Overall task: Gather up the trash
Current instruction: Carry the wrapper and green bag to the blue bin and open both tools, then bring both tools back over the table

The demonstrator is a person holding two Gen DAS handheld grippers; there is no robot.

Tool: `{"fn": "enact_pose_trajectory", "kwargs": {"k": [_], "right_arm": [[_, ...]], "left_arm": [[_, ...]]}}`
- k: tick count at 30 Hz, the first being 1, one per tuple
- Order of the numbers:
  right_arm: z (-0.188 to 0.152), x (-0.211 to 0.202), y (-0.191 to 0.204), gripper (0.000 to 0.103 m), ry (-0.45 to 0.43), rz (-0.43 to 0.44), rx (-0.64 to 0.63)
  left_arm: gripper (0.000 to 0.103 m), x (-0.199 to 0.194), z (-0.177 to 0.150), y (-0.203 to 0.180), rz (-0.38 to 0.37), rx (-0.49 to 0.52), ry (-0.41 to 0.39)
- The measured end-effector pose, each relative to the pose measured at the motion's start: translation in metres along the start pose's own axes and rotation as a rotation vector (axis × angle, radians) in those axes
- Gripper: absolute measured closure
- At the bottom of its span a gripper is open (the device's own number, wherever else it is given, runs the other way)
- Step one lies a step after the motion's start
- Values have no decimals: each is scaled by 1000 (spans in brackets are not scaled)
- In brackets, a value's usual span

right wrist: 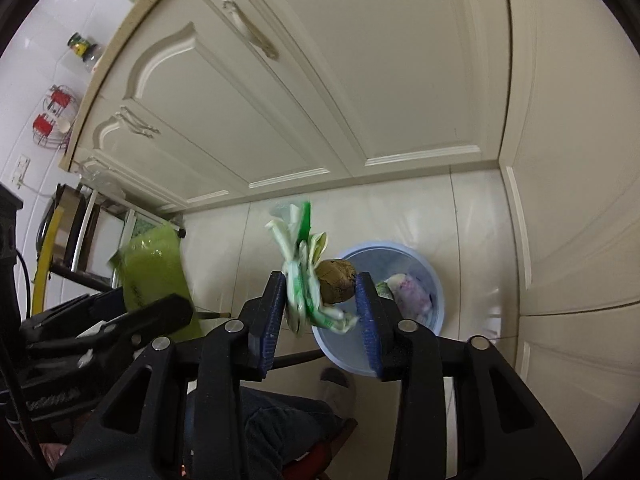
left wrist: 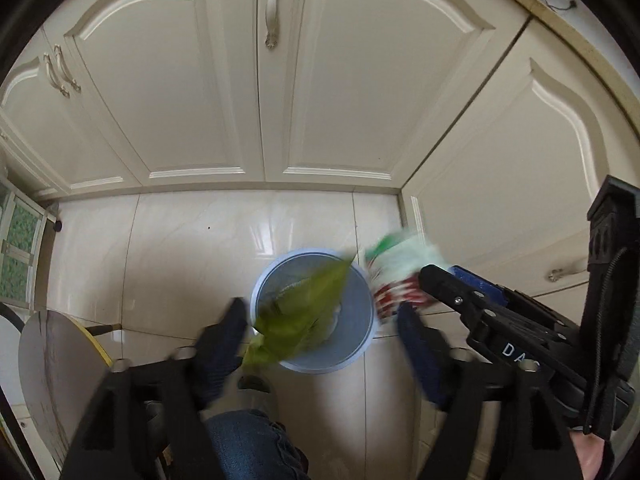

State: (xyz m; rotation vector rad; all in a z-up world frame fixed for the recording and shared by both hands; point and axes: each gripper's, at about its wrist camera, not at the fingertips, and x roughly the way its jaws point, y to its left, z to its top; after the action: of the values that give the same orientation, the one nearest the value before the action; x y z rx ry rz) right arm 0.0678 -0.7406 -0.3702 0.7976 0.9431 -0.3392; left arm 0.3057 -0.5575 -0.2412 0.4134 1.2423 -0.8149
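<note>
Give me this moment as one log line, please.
left tool: open, green wrapper over bin | right tool: shut on wrappers and brown lump

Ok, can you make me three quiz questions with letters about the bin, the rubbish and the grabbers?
1. Where is the bin?
A on the floor by the cupboards
B on a counter
C on a chair

2. What colour is the wrapper by the left grabber?
A green
B red
C blue

3. What is the right grabber doing?
A pinching rubbish
B hanging empty
C gripping the bin

Key: 1 A, the bin stands on the floor tiles. 2 A, the green wrapper is between the left gripper's spread jaws. 3 A, the right gripper squeezes crumpled packaging and a brown lump.
</note>
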Motion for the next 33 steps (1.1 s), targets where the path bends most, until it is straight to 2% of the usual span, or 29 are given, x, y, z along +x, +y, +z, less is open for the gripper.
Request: {"fn": "enact_pose_trajectory", "kwargs": {"k": [1, 2, 3, 4, 5, 6, 10, 13, 21, 27, 33], "right_arm": [[1, 3, -3, 58, 2, -3, 14], [2, 6, -5, 50, 6, -2, 25], [3, 7, -6, 32, 6, -4, 34], [4, 7, -9, 19, 0, -18, 50], [5, 5, -13, 12, -6, -19, 67], [5, 3, -17, 0, -12, -16, 81], [6, -6, -22, 0, -27, -38, 107], [6, -15, -20, 0, -49, -22, 124], [7, -65, 3, 0, -147, -5, 124], [1, -116, 41, 0, -241, 19, 82], [-9, -157, 87, 0, -317, 46, 22]], "left_arm": [[6, 3, 2, 0, 6, -4, 1], [2, 5, 3, 1, 23, -5, 0], [1, 8, 4, 2, 29, -12, -2], [1, 10, 5, 2, 23, -19, 3], [1, 12, 6, 3, 23, -22, 13], [1, 13, 6, 2, 24, -22, 13], [1, 9, 4, -4, -5, -10, 9], [1, -2, -3, -2, -12, -11, -16], [1, -50, -30, 5, -25, -20, -91], [1, -103, -64, 11, -29, -31, -193], [1, -179, -120, 34, -8, -32, -340]]}}
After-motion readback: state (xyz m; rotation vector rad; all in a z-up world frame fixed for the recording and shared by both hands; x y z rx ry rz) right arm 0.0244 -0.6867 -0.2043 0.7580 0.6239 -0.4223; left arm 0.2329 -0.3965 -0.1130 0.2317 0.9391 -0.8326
